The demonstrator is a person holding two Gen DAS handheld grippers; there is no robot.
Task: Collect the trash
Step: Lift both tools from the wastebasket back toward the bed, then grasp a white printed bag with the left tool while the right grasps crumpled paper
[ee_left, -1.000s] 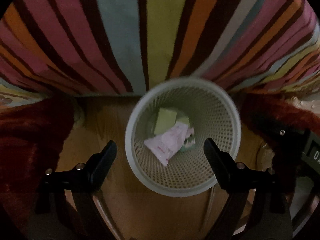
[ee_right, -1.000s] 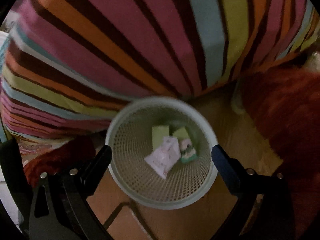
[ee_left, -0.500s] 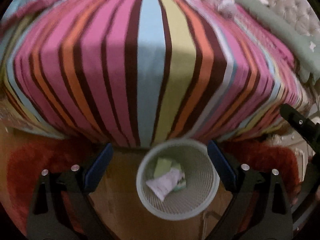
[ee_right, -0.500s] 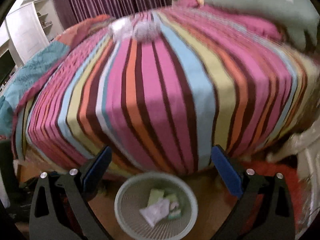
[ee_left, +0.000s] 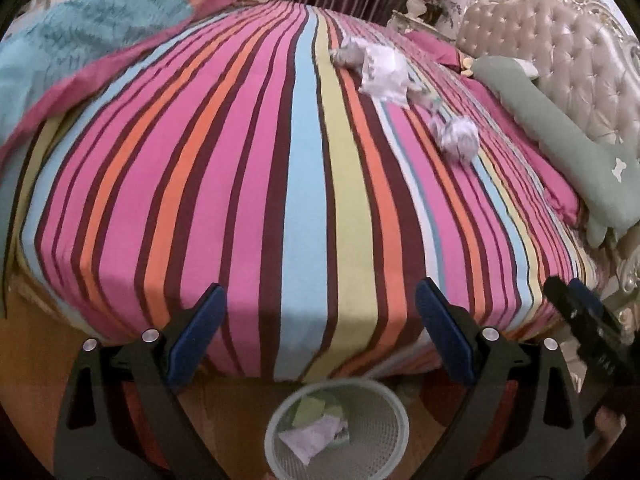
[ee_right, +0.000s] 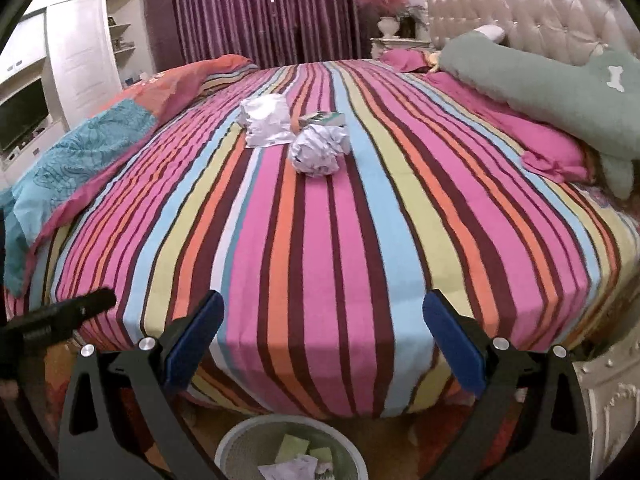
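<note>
Upper centre of the right wrist view, crumpled paper ball point(ee_right: 316, 152) and wrappers sit mid-bed, mesh bin point(ee_right: 240, 440) at bottom edge; both my grippers point(ee_left: 316, 336) point(ee_right: 320, 338) gape empty, so a long reach risks crushing paper into the soft sheet point(ee_right: 360, 260).

Dim indoor light, fisheye bending, slight blur

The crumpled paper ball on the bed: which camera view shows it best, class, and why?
The right wrist view: the crumpled paper ball sits near centre, sharp and unobstructed. In the left wrist view it lies off to the right, smaller and blurred.
</note>
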